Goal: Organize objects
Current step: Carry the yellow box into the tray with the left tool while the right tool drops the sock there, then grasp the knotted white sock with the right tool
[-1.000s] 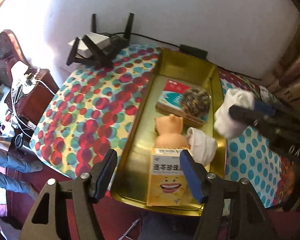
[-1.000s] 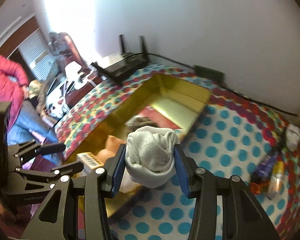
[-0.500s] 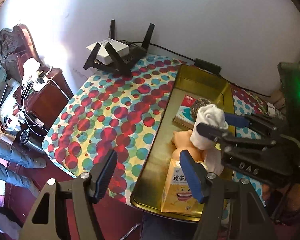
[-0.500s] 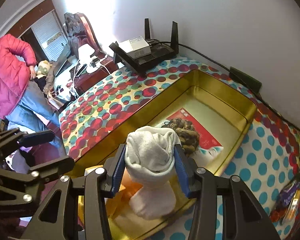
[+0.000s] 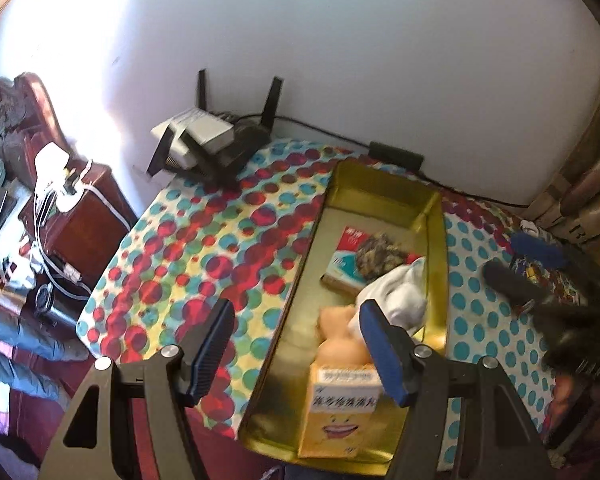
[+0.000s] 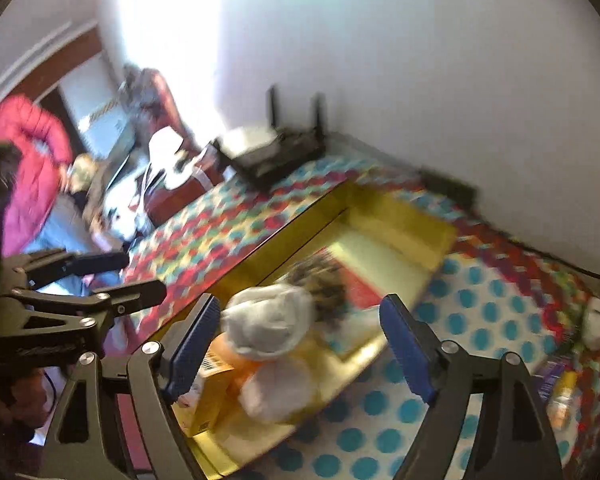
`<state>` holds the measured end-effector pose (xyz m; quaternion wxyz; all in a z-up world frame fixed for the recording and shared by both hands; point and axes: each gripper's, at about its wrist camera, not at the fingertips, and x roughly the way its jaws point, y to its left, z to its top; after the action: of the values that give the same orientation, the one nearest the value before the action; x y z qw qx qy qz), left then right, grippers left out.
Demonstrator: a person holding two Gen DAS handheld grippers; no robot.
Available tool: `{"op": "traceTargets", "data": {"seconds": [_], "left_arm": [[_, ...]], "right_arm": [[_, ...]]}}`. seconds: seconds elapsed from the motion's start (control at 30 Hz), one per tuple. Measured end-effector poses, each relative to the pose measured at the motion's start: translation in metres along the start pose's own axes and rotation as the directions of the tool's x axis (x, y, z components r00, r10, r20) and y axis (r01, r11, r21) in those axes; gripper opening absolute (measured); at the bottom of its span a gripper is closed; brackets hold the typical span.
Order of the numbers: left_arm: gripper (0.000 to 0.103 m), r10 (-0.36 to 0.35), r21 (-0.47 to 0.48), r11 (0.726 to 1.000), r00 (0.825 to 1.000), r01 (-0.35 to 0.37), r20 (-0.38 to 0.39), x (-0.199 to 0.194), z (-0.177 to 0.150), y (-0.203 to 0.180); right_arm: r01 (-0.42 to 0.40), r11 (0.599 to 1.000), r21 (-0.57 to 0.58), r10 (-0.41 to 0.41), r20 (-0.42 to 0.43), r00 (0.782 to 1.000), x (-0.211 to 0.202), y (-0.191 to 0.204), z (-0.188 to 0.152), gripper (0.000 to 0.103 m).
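as the right gripper [image 6: 300,344] springs apart, its jaws have just been opening and the white sock [image 6: 270,322] sits loose between them in the gold tray [image 5: 440,264], at ten o'clock; left gripper [image 5: 296,354] hangs open, empty.

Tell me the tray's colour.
Shiny gold; the tray shows best in the left wrist view.

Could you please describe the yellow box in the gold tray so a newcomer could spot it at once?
On the dotted tablecloth lies a long gold tray. At its near end stands the yellow box, the only thing there with a cartoon smiling mouth printed on its front.
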<state>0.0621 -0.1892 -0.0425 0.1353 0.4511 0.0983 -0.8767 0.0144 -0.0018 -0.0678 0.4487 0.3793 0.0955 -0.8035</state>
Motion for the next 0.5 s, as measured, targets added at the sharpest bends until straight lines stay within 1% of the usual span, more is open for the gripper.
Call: {"op": "traceTargets", "data": {"seconds": [0.07,0.1,0.2,0.27,0.33,0.4,0.43,0.47,0.5], "left_arm": [[0.067,-0.013,0.018,1.000,1.000,0.013,0.010,0.000,0.005,-0.011],[0.067,-0.019,0.030,0.999,1.000,0.018,0.016,-0.001,0.007,-0.019],[0.067,-0.045,0.044,0.998,0.999,0.044,0.026,-0.004,0.012,-0.038],[0.067,-0.054,0.057,0.997,0.998,0.053,0.029,-0.004,0.014,-0.050],[0.067,-0.063,0.076,0.995,0.998,0.060,0.031,-0.005,0.015,-0.065],[0.067,-0.067,0.097,0.993,0.997,0.064,0.028,-0.004,0.017,-0.079],[0.067,-0.067,0.113,0.992,0.997,0.063,0.027,-0.003,0.018,-0.087],[0.067,-0.066,0.129,0.990,0.997,0.062,0.027,-0.003,0.019,-0.095],[0.067,-0.067,0.141,0.988,0.997,0.062,0.028,-0.003,0.019,-0.102]], "right_arm": [[0.049,0.998,0.039,-0.051,0.035,0.998,-0.016,-0.022,0.001,0.082],[0.108,0.991,0.076,-0.112,0.054,0.992,-0.027,-0.042,0.000,0.084],[0.217,0.961,0.170,-0.229,0.054,0.972,-0.040,-0.095,-0.003,0.085],[0.289,0.924,0.251,-0.308,0.040,0.950,-0.049,-0.138,-0.010,0.085],[0.361,0.874,0.325,-0.383,0.004,0.924,-0.054,-0.178,-0.014,0.085],[0.404,0.835,0.374,-0.428,-0.019,0.903,-0.057,-0.214,-0.018,0.085],[0.437,0.812,0.386,-0.459,-0.039,0.888,-0.056,-0.230,-0.019,0.085],[0.457,0.799,0.391,-0.477,-0.052,0.877,-0.057,-0.240,-0.021,0.084],[0.466,0.788,0.401,-0.485,-0.062,0.873,-0.055,-0.253,-0.022,0.080]]}}
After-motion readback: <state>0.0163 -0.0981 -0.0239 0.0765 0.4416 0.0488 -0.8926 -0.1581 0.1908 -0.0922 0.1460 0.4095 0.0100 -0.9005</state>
